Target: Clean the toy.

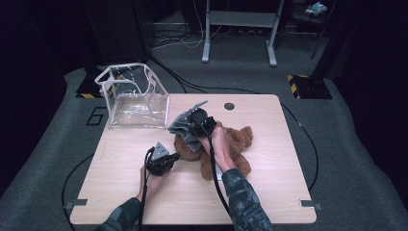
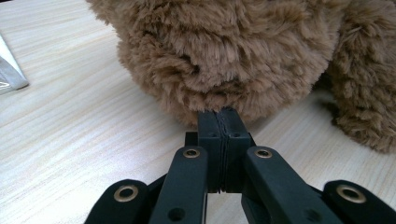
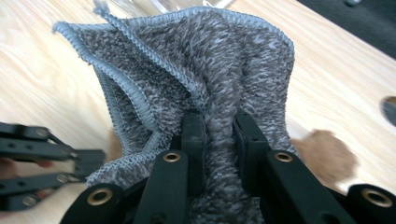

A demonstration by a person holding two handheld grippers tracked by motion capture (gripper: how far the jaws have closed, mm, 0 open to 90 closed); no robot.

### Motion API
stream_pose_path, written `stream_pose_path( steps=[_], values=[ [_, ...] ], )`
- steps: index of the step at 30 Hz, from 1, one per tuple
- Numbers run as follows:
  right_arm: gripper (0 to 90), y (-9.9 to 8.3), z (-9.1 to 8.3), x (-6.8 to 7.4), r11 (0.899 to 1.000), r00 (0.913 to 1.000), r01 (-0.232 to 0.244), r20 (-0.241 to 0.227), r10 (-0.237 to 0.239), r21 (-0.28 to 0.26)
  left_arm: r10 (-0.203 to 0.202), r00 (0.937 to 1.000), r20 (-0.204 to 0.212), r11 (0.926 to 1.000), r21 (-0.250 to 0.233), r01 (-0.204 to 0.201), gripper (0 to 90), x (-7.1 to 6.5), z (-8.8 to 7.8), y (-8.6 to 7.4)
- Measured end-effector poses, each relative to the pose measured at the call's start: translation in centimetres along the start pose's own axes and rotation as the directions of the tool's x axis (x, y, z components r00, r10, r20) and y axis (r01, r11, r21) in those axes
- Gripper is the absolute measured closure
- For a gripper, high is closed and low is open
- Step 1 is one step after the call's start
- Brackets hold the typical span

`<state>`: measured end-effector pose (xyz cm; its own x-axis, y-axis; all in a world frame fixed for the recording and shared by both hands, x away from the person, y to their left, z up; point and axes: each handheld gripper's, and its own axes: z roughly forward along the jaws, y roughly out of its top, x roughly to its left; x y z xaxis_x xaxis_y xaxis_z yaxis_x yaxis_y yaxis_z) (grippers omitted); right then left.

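Note:
A brown plush bear lies on the wooden table. My right gripper is over the bear's left end, shut on a bunched grey knitted cloth. In the right gripper view the cloth fans out above the jaws, with my right gripper pinching its middle fold. A bit of the bear shows under it. My left gripper rests low on the table, jaws shut together. In the left gripper view its tips press against the bear's fur; no fur shows between the pads.
A clear plastic bag with white edging stands open at the table's back left; its corner shows in the left gripper view. A round cable hole lies near the back edge. Cables trail over the front edge to the floor.

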<state>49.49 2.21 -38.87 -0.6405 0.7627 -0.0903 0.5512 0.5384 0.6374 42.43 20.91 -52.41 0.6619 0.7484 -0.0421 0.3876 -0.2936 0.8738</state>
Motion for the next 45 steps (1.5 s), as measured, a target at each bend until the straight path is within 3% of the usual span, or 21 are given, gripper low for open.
stream_pose_path(
  steps=[4, 7, 10, 11, 12, 20, 29, 40, 42, 45],
  values=[
    [77.2, -0.8, -0.6, -1.1, 0.999, 0.9998, -0.009, 0.02, 0.008, 0.034, 0.006, 1.0, -0.003, 1.0, 0.001, -0.006, 89.3, 0.0, 0.0, 0.0],
    [77.2, -1.6, -0.7, -2.4, 1.0, 0.9992, 0.017, 0.036, -0.018, 0.026, 0.007, 1.0, 0.0, 1.0, 0.004, -0.007, 89.3, 0.1, 0.0, 0.0],
    [77.2, -2.7, -1.3, -3.8, 0.999, 0.9988, -0.006, 0.048, 0.004, 0.043, 0.01, 0.9999, -0.001, 0.9999, 0.004, -0.01, 89.3, 0.1, 0.0, 0.0],
    [77.2, -3.1, -1.7, -4.1, 0.997, 0.9972, -0.055, 0.054, 0.052, 0.051, 0.012, 0.9999, -0.002, 0.9999, 0.004, -0.012, 89.3, 0.1, 0.0, 0.0],
    [77.2, -3.4, -1.9, -4.6, 0.998, 0.9974, -0.045, 0.058, 0.042, 0.044, 0.008, 1.0, -0.001, 1.0, 0.004, -0.008, 89.3, 0.1, 0.0, 0.0],
    [77.2, -5.6, -3.8, -7.4, 0.993, 0.989, -0.117, 0.094, 0.114, 0.029, 0.011, 0.9999, -0.002, 0.9999, 0.005, -0.011, 89.4, 0.1, 0.0, 0.0],
    [77.2, -8.6, -5.1, -10.8, 0.975, 0.9676, -0.223, 0.121, 0.222, 0.003, 0.015, 0.9999, -0.005, 0.9999, 0.004, -0.015, 89.4, 0.1, 0.0, 0.0],
    [77.2, -12.3, -4.1, -12.5, 0.945, 0.9375, -0.327, 0.134, 0.321, 0.02, 0.014, 0.9999, -0.005, 0.9999, 0.007, -0.014, 89.4, 0.1, 0.0, 0.1],
    [77.3, -12.7, -4.7, -13.0, 0.944, 0.9334, -0.329, 0.144, 0.329, -0.021, 0.014, 0.9999, -0.006, 0.9999, 0.009, -0.014, 89.3, 0.1, 0.0, 0.1],
    [77.2, -12.7, -6.1, -13.8, 0.932, 0.9182, -0.352, 0.161, 0.362, -0.089, 0.002, 1.0, -0.003, 1.0, 0.007, -0.002, 89.3, 0.1, 0.1, 0.1]
  ],
)
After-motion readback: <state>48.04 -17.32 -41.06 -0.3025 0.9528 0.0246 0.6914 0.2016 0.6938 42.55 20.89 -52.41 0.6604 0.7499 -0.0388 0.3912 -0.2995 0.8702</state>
